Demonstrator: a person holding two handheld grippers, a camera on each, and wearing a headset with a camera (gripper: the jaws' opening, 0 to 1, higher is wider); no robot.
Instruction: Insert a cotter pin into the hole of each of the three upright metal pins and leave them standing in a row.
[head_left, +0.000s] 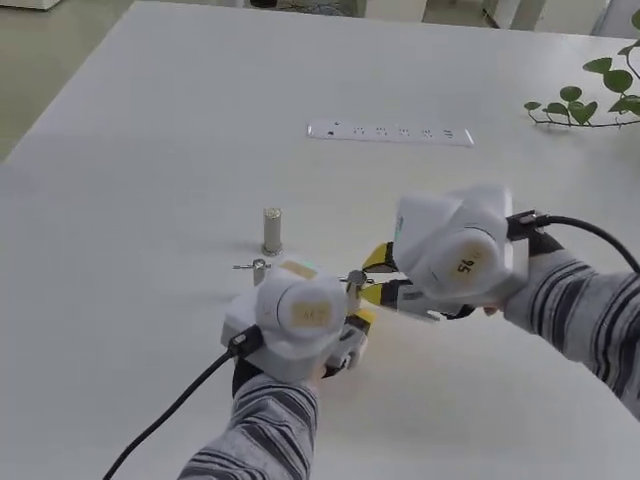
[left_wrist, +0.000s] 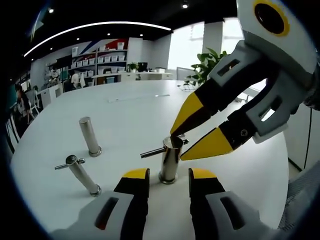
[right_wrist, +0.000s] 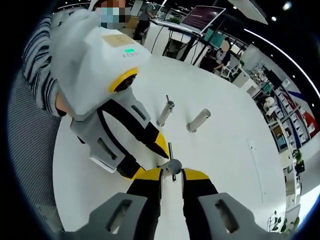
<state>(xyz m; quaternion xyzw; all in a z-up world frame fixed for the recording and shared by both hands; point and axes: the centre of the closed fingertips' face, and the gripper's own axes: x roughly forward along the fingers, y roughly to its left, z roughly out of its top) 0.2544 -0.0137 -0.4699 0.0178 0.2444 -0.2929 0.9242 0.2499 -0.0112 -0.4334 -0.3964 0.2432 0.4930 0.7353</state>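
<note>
White table (head_left: 150, 150): broad bare surface to the left of and beyond the work, its left edge well apart; a power strip (head_left: 390, 133) and a plant (head_left: 600, 95) lie far off. Right gripper (head_left: 372, 276) and left gripper (left_wrist: 169, 173) meet at the nearest metal pin (left_wrist: 170, 159), long axis vertical. The left's jaws stand apart, flanking its base. The right's are parted about the head of a cotter pin (left_wrist: 152, 151), which lies level through the top hole. Beyond stand a second pin (left_wrist: 80, 172), crossed likewise, and a bare pin (left_wrist: 89, 135)
</note>
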